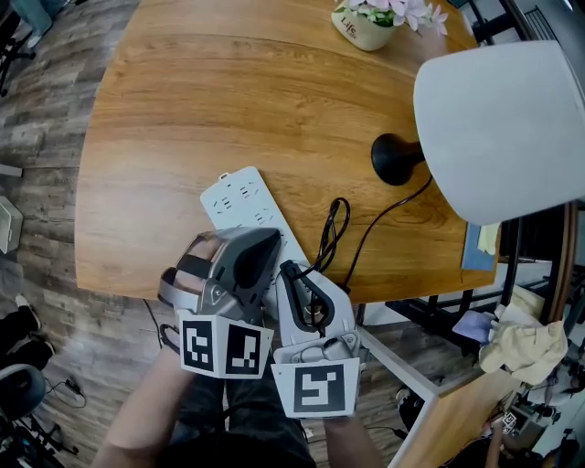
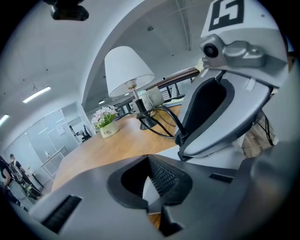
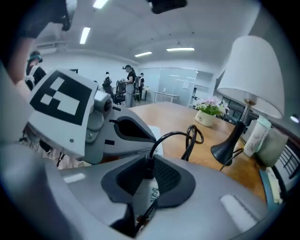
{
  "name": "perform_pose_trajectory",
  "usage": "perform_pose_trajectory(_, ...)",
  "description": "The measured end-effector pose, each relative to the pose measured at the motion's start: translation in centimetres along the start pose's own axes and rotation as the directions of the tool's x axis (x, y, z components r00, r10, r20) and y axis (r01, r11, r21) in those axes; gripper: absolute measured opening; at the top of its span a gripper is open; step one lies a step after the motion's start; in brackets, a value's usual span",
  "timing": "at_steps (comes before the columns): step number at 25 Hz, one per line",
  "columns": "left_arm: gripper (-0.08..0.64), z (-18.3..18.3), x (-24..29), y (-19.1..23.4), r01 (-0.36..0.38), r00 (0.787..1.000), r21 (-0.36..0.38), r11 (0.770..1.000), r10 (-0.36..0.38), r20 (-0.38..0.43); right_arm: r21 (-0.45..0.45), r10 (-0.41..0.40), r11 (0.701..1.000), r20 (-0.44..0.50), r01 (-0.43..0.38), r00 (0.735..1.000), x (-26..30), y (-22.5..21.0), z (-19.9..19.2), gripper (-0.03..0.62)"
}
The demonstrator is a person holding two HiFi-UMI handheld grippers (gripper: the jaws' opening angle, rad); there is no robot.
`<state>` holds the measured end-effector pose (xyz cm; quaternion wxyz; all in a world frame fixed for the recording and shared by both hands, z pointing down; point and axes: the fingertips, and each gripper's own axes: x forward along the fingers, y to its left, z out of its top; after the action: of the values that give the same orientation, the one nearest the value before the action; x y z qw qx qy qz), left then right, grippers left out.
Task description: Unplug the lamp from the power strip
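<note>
1. Right gripper (image 3: 149,177): nearest the body. Its jaws are clamped on the black plug (image 3: 147,168), and the cord (image 3: 165,138) rises out from between the pads.
2. Left gripper (image 2: 152,183): just beside the right gripper. Its jaws are pressed together, and a sliver of the white power strip (image 1: 239,201) shows through the gap behind the tips. It looks to be bracing the strip rather than pinching it, though that is a judgement.
3. Power strip: lies flat on the table (image 1: 183,110), with its near end under both grippers. The sockets that show at its far end hold nothing.
4. Task status: the plug is gripped. No view shows whether its prongs have left the socket, so the task is judged not finished. Still to do are pulling the plug clear and letting go.
5. Cord: gathered in 1 loose coil beside the strip, then runs on to the lamp's base.
6. Lamp (image 1: 498,128): stands upright at the table's right side, with a white shade.
7. Cup (image 3: 255,136): pale and tall, near the lamp. Its contents cannot be seen.
8. Flower pot (image 1: 364,32): at the far edge of the table, holding pink and white flowers (image 1: 398,11).
</note>
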<state>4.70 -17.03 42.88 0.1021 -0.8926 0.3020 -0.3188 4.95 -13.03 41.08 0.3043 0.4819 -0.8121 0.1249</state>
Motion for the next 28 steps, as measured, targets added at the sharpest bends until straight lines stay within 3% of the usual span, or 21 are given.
perform_pose_trajectory(3,-0.006,0.0,0.0,0.0,-0.002,1.0,0.0,1.0,0.002,-0.001,0.142,0.023,0.989,0.051,-0.031,0.998,0.1,-0.7,0.0,0.066)
perform_pose_trajectory(6,-0.006,0.0,0.0,-0.1,0.004,1.0,-0.007,1.0,-0.004,0.001,0.039,-0.001,0.999,0.007,0.0,1.0,0.0,-0.3,0.1,0.066)
perform_pose_trajectory(10,-0.006,0.0,0.0,0.0,0.002,1.0,-0.004,1.0,-0.002,0.001,0.184,0.035,0.982,0.038,-0.042,0.999,0.0,-0.8,0.0,0.066)
perform_pose_trajectory(14,-0.006,0.0,0.0,0.0,0.002,1.0,-0.004,1.0,-0.002,0.001,0.047,0.003,0.999,-0.029,-0.001,1.0,-0.1,-0.2,-0.1,0.066)
perform_pose_trajectory(16,-0.006,0.0,0.0,0.0,0.004,1.0,-0.006,1.0,-0.004,0.001,0.02,-0.007,1.0,-0.001,0.007,1.0,-0.3,-0.1,0.6,0.065)
perform_pose_trajectory(20,-0.006,0.0,0.1,0.1,0.004,1.0,-0.01,1.0,-0.004,0.002,0.017,-0.013,1.0,0.113,0.011,0.993,-1.5,-0.6,4.5,0.064)
perform_pose_trajectory(28,-0.006,0.0,0.1,0.0,0.016,1.0,-0.028,0.999,-0.016,0.002,0.036,0.006,0.999,0.079,-0.009,0.997,-1.6,-1.5,3.9,0.066)
